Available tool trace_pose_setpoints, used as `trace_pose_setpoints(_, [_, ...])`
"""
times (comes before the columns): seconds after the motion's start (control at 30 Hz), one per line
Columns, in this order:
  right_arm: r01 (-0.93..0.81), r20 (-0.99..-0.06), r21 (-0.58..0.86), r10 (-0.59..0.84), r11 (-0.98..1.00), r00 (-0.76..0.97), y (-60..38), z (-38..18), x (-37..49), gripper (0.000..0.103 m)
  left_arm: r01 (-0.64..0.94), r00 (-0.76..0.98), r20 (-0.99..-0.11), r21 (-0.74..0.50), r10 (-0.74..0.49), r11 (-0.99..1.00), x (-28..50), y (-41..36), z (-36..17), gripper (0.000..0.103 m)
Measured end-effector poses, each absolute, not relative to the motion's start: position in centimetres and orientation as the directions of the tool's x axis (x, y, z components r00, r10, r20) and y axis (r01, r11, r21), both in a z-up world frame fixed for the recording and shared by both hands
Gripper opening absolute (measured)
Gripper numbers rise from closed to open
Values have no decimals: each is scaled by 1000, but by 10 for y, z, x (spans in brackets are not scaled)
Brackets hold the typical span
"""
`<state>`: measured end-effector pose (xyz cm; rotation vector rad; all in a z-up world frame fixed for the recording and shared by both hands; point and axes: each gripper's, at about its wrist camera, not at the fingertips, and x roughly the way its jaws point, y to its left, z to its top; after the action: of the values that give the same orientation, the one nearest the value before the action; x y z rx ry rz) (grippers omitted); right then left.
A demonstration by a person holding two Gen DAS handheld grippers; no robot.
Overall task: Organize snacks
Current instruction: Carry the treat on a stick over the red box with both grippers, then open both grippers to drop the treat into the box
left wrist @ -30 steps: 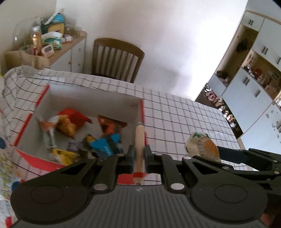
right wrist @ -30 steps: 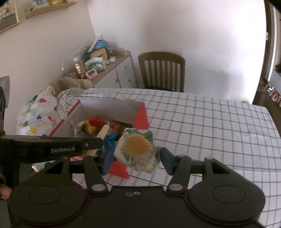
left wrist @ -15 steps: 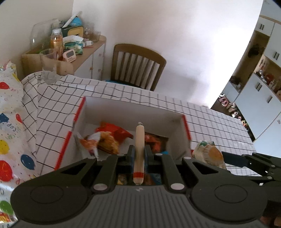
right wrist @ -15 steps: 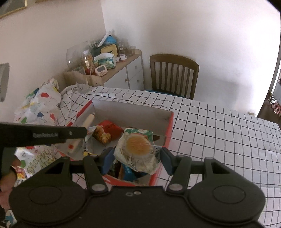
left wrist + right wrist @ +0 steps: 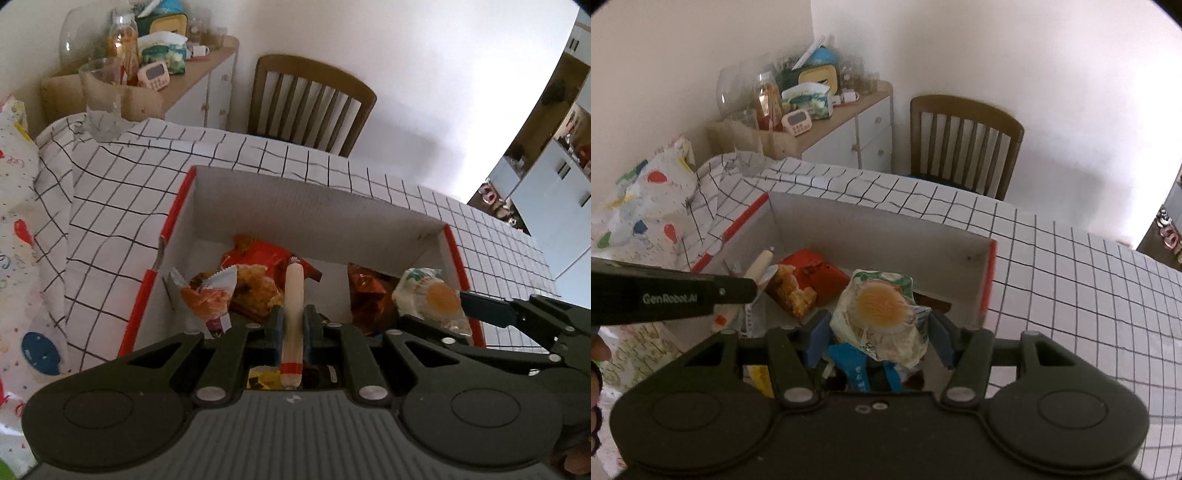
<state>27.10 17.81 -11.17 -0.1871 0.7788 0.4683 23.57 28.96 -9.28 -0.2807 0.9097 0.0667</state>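
A white cardboard box [image 5: 317, 206] with red edges stands on the checked tablecloth and holds several snack packets [image 5: 258, 273]. My left gripper [image 5: 293, 325] is shut on a pale sausage stick [image 5: 293, 295] with a red band, held over the box. My right gripper [image 5: 875, 336] is shut on a clear-wrapped bun [image 5: 882, 314], above the box's near right part. The bun also shows in the left wrist view [image 5: 432, 299], and the sausage stick shows in the right wrist view [image 5: 759, 264]. The box shows there too [image 5: 886, 232].
A wooden chair [image 5: 310, 99] stands behind the table. A cluttered sideboard [image 5: 155, 70] is at the back left, with a glass [image 5: 99, 99] at the table's corner. A balloon-print cloth [image 5: 22, 221] lies at the left. White cabinets [image 5: 554, 177] stand at the right.
Both grippers have moved left from beside the box to over it, carrying the sausage stick and the bun. Both stay shut on their items.
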Motion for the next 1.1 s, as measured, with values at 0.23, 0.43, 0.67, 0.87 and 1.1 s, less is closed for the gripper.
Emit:
trace_pose_setpoints(0.23, [-484,-742,-37,300,874,599,188,-131,287,57,-151,587,-805,-214,-86,965,258,282,-112,10])
trace_pose_setpoints(0.43, [-481,-752,-44,288,876,592,185,-141,293,57,-124,559,-822,-216,-112,968,275,272,-126,10])
trace_pose_setpoints(0.67, [-482,-767,-33,287,876,574,181,-148,295,59,-135,491,-862,-221,-128,966,286,268,-144,11])
trace_pose_setpoints(0.87, [-475,-769,-30,283,880,573,181,-150,294,62,-153,447,-884,-229,-140,961,287,268,-152,11])
trace_pose_setpoints(1.1, [-474,-752,-23,297,880,588,180,-143,286,71,-165,441,-886,-238,-144,957,280,269,-148,11])
